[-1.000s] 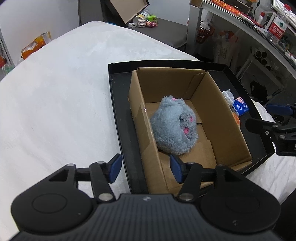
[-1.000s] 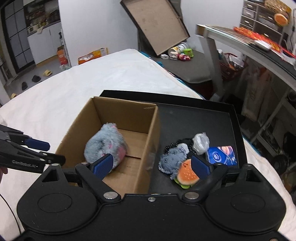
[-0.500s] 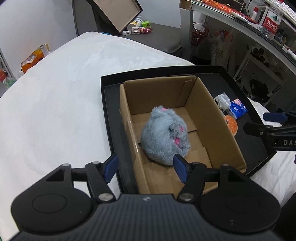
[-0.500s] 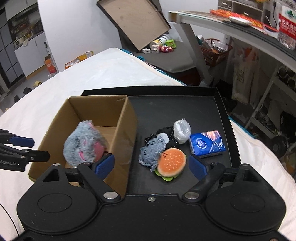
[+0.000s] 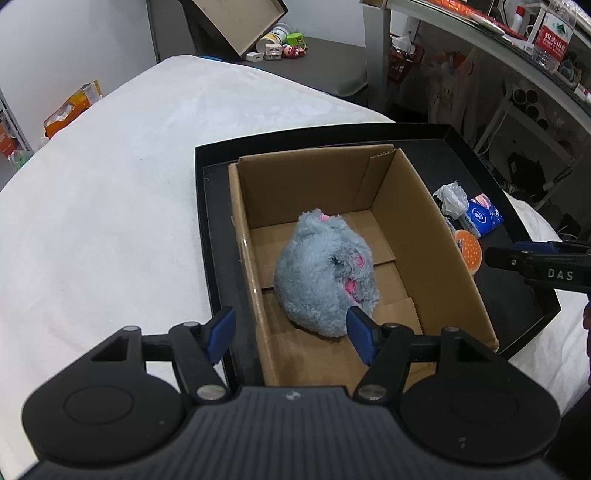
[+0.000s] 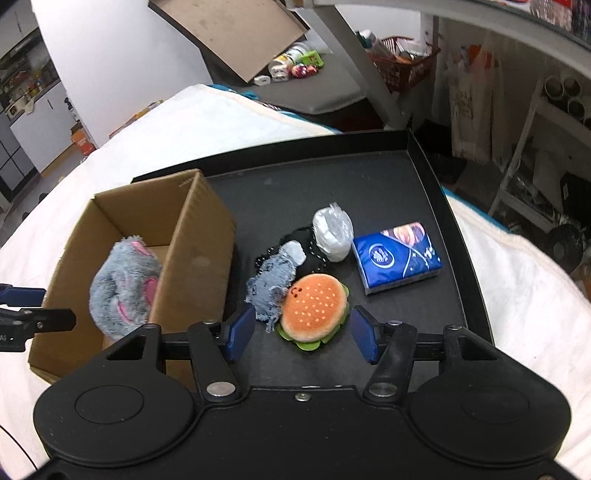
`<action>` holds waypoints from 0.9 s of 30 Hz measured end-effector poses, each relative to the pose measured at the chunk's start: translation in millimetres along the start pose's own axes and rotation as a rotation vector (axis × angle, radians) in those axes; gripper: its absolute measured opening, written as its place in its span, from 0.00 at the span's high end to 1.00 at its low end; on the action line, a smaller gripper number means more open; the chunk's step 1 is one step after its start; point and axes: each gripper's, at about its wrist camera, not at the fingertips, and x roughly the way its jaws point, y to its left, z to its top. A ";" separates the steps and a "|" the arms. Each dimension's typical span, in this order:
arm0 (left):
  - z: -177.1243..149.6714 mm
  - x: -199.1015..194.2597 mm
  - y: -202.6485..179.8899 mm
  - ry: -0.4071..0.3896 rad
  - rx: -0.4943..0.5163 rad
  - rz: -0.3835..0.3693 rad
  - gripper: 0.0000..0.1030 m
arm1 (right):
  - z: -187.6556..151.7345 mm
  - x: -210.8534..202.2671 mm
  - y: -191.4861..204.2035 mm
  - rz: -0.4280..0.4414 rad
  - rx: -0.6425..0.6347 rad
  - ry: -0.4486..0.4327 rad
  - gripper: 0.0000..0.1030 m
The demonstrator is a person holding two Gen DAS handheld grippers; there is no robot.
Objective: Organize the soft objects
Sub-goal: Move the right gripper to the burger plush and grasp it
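A grey plush toy [image 5: 327, 280] with pink marks lies inside an open cardboard box [image 5: 458, 258] on a black tray [image 5: 207, 206]. My left gripper [image 5: 290, 334] is open and empty, above the box's near end. In the right wrist view the plush [image 6: 123, 284] sits in the box [image 6: 199, 254]. A plush burger [image 6: 314, 304], a grey denim scrap [image 6: 273, 275], a crumpled white plastic bag [image 6: 332, 230] and a blue tissue pack [image 6: 397, 256] lie on the tray [image 6: 369, 184]. My right gripper [image 6: 301, 332] is open and empty, just short of the burger.
The tray rests on a white padded surface [image 5: 92, 221]. Beyond it stand a dark low table with small toys [image 6: 295, 70], a leaning cardboard lid [image 6: 236, 33] and cluttered shelves [image 5: 517, 74] at the right.
My left gripper has drawn back from the box and plush. My right gripper has swung right from over the box wall until the burger sits between its fingers.
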 end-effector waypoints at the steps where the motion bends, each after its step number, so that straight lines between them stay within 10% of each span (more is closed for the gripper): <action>1: 0.6 1.3 -1.4 0.003 0.003 0.001 0.37 | -0.2 3.2 -1.7 0.000 0.006 0.007 0.46; 20: 7.9 18.7 -13.9 0.044 0.026 0.034 0.37 | 1.1 51.0 -11.0 0.032 0.042 0.098 0.46; 27: 10.2 20.2 -13.3 0.048 0.011 0.035 0.37 | -1.8 48.6 -13.5 0.019 0.024 0.106 0.69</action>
